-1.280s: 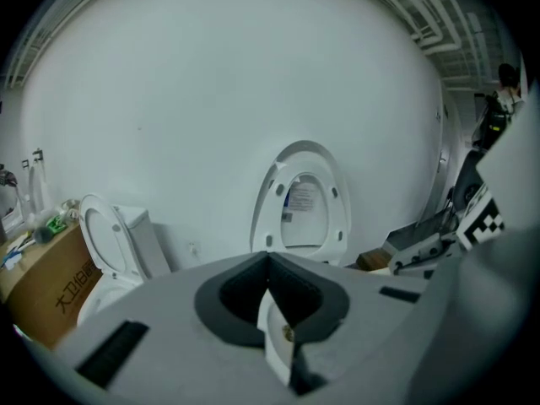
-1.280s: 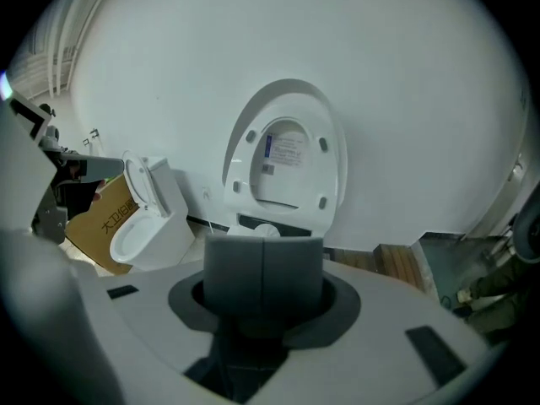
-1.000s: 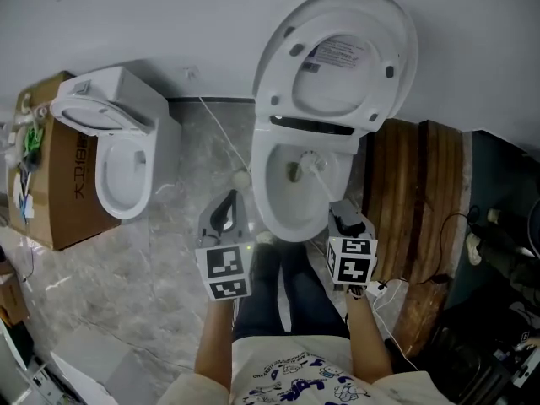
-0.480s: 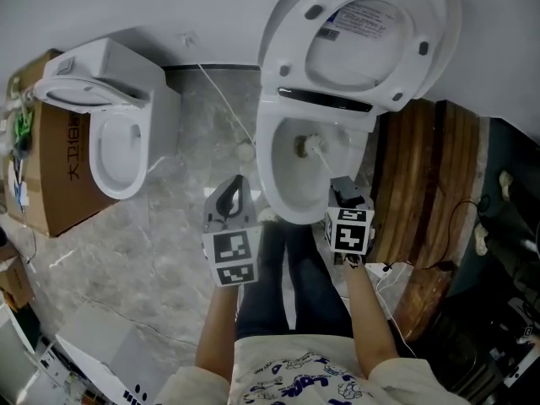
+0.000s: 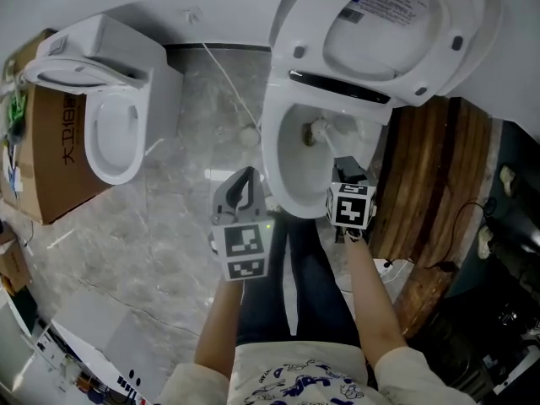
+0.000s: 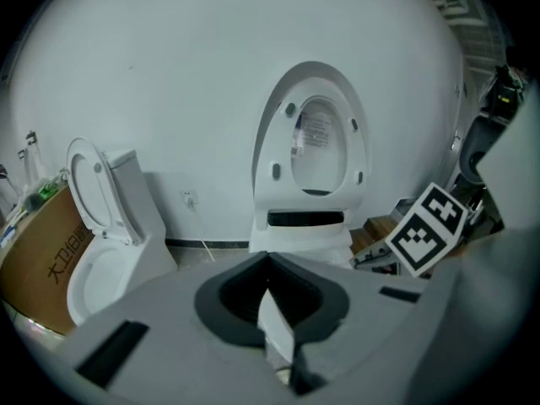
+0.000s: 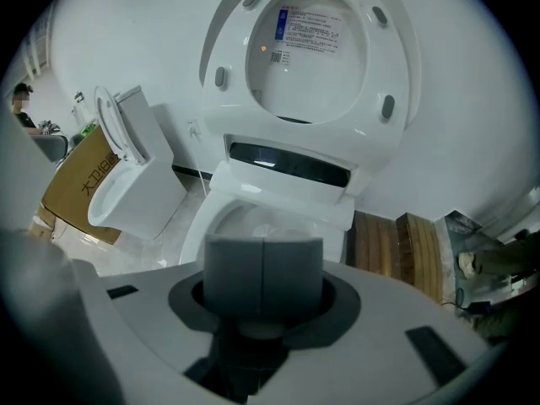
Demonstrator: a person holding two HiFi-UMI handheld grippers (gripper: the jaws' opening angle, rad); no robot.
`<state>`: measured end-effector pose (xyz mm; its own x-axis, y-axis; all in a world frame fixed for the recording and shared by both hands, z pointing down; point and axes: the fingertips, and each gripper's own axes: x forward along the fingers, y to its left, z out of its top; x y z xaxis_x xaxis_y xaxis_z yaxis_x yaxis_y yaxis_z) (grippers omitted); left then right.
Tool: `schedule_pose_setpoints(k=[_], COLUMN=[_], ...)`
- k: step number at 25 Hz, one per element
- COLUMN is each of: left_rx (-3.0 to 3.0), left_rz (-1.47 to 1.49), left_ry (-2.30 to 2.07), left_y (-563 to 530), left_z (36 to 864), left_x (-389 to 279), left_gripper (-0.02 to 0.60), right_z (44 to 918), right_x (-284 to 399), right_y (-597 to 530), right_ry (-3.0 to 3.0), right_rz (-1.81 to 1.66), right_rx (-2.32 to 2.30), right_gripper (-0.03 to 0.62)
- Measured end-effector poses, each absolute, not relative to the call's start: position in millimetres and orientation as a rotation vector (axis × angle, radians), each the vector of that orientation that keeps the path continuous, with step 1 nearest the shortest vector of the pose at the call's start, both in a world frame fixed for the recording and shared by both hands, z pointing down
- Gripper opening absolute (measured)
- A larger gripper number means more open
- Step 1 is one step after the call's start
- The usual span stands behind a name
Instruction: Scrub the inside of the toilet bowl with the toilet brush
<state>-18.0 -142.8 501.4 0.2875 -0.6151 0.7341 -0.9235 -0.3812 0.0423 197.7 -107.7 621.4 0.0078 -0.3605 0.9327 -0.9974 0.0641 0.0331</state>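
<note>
The white toilet [image 5: 283, 180] stands with its lid [image 5: 396, 24] raised. Inside the bowl, near the back wall, is the white head of the toilet brush [image 5: 317, 128]. Its thin handle slants back to my right gripper [image 5: 347, 174], which hangs over the bowl's front right rim and is shut on it. In the right gripper view the jaws [image 7: 263, 272] are pressed together above the bowl [image 7: 221, 226], and they hide the handle. My left gripper [image 5: 245, 186] hovers left of the bowl over the floor, shut and holding nothing. The left gripper view shows its jaws [image 6: 272, 319] aimed at the toilet [image 6: 304, 226].
A second white toilet [image 5: 110, 133] stands at the left beside a cardboard box [image 5: 51, 167]. Dark wooden boards [image 5: 447, 184] lie right of the toilet, with cables [image 5: 498, 226] beyond them. A white cord [image 5: 228, 83] runs across the marble floor. The person's legs [image 5: 291, 285] are below the bowl.
The view has shifted, so the toilet sits higher and further right. The brush head has moved toward the back of the bowl. Both grippers keep their hold and stay shut.
</note>
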Motion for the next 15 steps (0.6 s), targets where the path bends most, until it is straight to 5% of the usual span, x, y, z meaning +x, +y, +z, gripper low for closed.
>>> schedule_pose_setpoints(k=[15], left_rx=[2.066], left_rz=[0.909], left_ry=[-1.360], left_y=[-136.6], left_z=[536.0], left_x=[-18.1], left_gripper=[0.002], right_z=[663.5], right_x=[206.9], right_y=[-148.5], right_ry=[-1.455], right_rz=[0.970], right_rx=[1.526], right_gripper=[0.164])
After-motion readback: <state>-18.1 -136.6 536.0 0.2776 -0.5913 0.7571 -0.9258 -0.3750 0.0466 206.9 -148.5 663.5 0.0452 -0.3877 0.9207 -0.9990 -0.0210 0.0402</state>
